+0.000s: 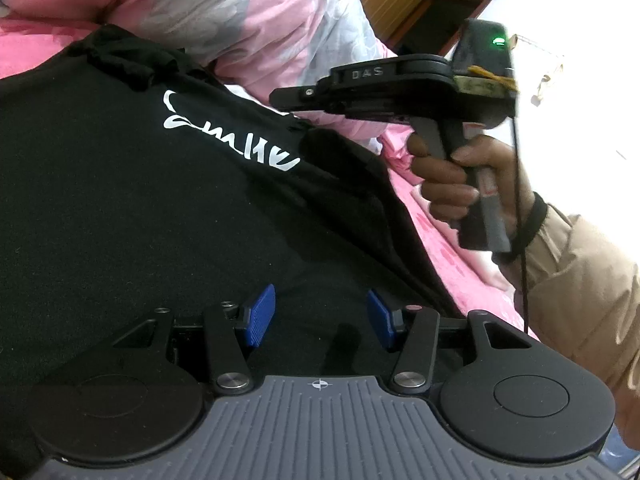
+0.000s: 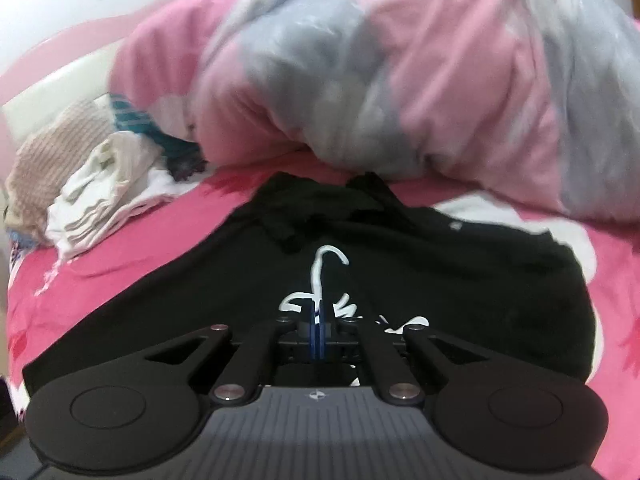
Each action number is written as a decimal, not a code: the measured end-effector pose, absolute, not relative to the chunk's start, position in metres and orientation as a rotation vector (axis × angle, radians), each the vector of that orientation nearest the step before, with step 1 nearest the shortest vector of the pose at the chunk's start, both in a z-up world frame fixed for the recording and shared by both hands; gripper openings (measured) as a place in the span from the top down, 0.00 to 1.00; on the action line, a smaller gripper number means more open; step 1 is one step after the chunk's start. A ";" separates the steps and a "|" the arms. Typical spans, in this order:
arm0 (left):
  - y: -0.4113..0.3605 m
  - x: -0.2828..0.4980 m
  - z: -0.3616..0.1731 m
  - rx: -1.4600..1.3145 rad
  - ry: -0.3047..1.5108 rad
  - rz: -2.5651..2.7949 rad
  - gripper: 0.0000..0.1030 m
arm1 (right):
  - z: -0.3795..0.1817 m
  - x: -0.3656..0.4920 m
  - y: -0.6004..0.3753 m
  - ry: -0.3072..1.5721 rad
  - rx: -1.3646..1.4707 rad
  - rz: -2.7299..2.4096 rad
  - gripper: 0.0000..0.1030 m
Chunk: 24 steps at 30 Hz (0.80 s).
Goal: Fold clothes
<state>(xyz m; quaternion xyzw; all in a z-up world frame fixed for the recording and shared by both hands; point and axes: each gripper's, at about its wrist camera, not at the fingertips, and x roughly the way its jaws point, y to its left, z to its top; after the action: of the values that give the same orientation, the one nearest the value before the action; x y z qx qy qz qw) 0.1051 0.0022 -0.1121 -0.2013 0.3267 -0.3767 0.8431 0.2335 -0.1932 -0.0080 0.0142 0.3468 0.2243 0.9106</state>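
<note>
A black T-shirt (image 1: 140,200) with white lettering (image 1: 224,132) lies spread on the pink bed sheet (image 1: 452,264). My left gripper (image 1: 320,316) hovers low over the shirt's near part, its blue pads (image 1: 260,314) well apart and nothing pinched between them. My right gripper (image 1: 280,98), held by a hand (image 1: 452,184), floats above the shirt's right edge. In the right wrist view its blue pads (image 2: 318,336) meet flat against each other over the shirt (image 2: 440,272) and its white print (image 2: 320,276). No cloth shows between them.
A bunched pink and grey duvet (image 2: 360,80) lies along the far side of the bed. A pile of pale clothes (image 2: 92,196) sits at the far left. A wooden box-like piece of furniture (image 1: 424,8) stands beyond the bed. A beige sleeve (image 1: 580,280) is at right.
</note>
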 end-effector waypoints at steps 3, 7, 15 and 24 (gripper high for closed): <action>0.003 0.105 -0.112 -0.429 0.690 -0.796 0.50 | 0.006 0.215 -0.244 0.650 0.172 0.386 0.98; 0.003 0.105 -0.112 -0.429 0.690 -0.795 0.50 | -0.001 0.206 -0.336 0.668 0.452 0.137 0.91; 0.003 0.105 -0.111 -0.426 0.688 -0.792 0.50 | -0.064 0.218 -0.306 0.873 0.322 0.144 0.91; 0.003 0.105 -0.111 -0.428 0.687 -0.792 0.50 | -0.054 0.193 -0.208 0.718 -0.129 0.264 0.90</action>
<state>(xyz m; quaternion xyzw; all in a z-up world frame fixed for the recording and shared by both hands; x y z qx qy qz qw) 0.1049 0.0026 -0.1110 -0.2028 0.3255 -0.3753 0.8438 0.1934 -0.2078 -0.0540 -0.0629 0.3502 0.1289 0.9256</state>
